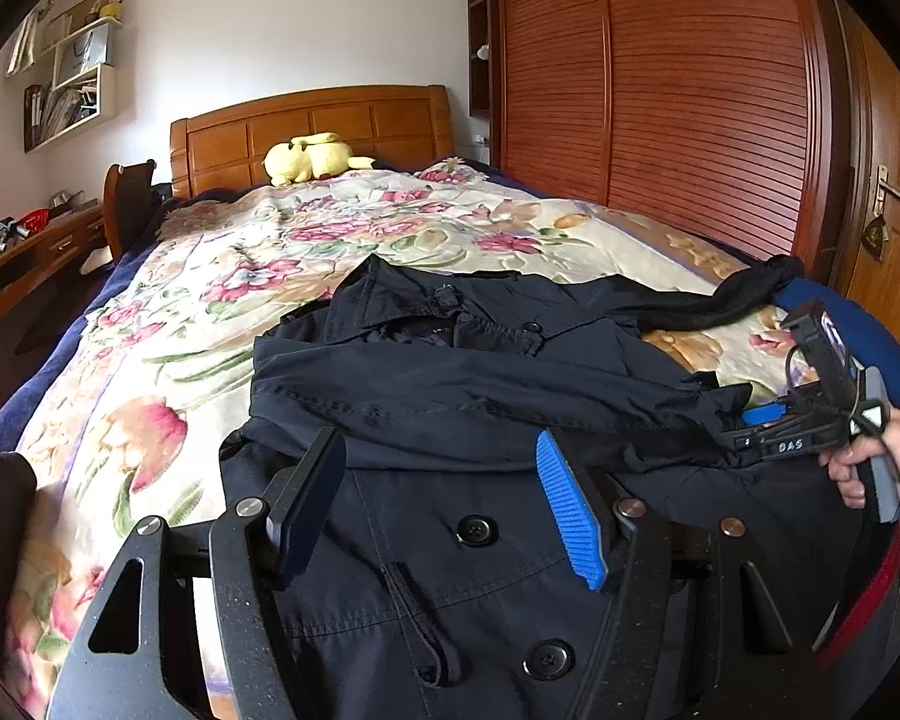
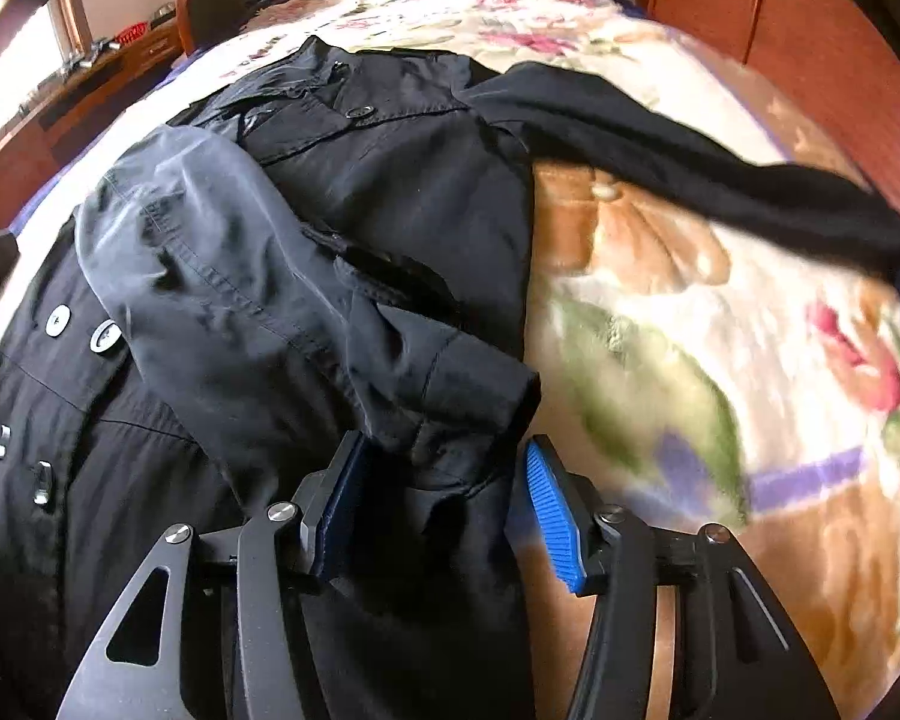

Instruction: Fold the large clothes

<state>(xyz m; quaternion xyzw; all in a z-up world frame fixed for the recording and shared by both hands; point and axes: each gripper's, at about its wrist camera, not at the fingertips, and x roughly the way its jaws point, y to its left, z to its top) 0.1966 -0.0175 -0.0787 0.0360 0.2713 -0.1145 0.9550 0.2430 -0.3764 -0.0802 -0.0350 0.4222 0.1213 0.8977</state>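
Coat (image 1: 450, 372), dark navy, double-breasted: spread face-up on floral bedspread (image 1: 222, 276), one sleeve (image 2: 258, 276) folded across the chest.
Thin, smooth woven cloth, stitched seams, round buttons. Left gripper (image 1: 444, 510) hovers over the front panel, jaws apart, empty. Right gripper (image 2: 444, 504), jaws apart, straddles the sleeve cuff without clamping it. Judged step: sleeve-folding; next, the other sleeve (image 2: 690, 168) needs drawing in.
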